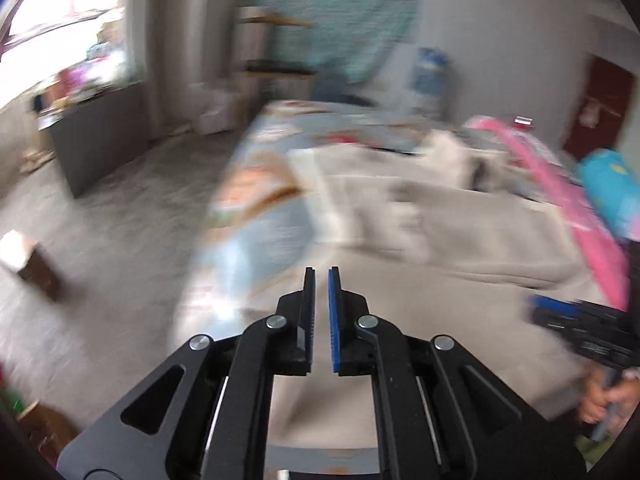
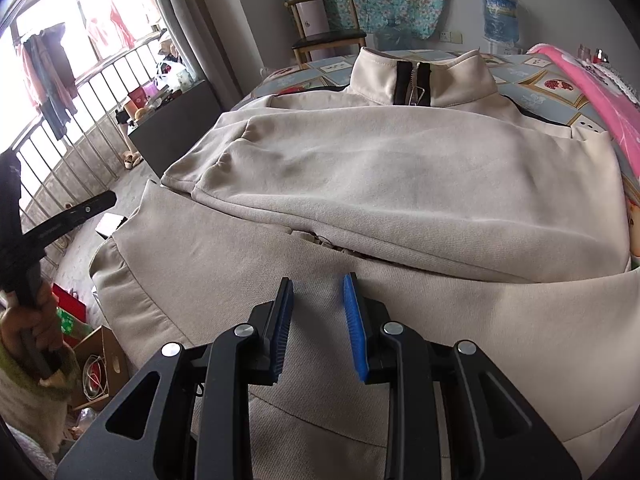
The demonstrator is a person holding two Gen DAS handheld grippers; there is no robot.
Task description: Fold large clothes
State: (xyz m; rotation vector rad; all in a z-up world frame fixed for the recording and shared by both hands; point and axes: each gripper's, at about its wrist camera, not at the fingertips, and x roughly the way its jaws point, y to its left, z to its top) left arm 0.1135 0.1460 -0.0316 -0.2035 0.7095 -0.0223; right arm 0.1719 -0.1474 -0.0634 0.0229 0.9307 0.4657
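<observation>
Jacket: beige, zip-front, spread flat over the bed, filling the centre of the right wrist view; collar at upper centre, zip partly open with dark edging; one sleeve folded across the chest toward centre left; hem at the lower frame. Blurred in the left wrist view, centre right.

Right gripper: lower centre, above the jacket's lower front; jaws apart, blue pads clear of the cloth, nothing between them.

Left gripper: lower centre of its own view, over the bed's edge; jaws nearly together, narrow slit between the pads, nothing gripped. Seen also at the left edge of the right wrist view, held by a hand in a green-cuffed sleeve.

Bed sheet: patterned, blue-grey squares. Pink blanket: right edge. Chair: wooden, upper centre, beyond the bed. Water bottle: upper right. Window with railing: upper left, clothes hanging outside. Cardboard box: lower left, on the floor.
</observation>
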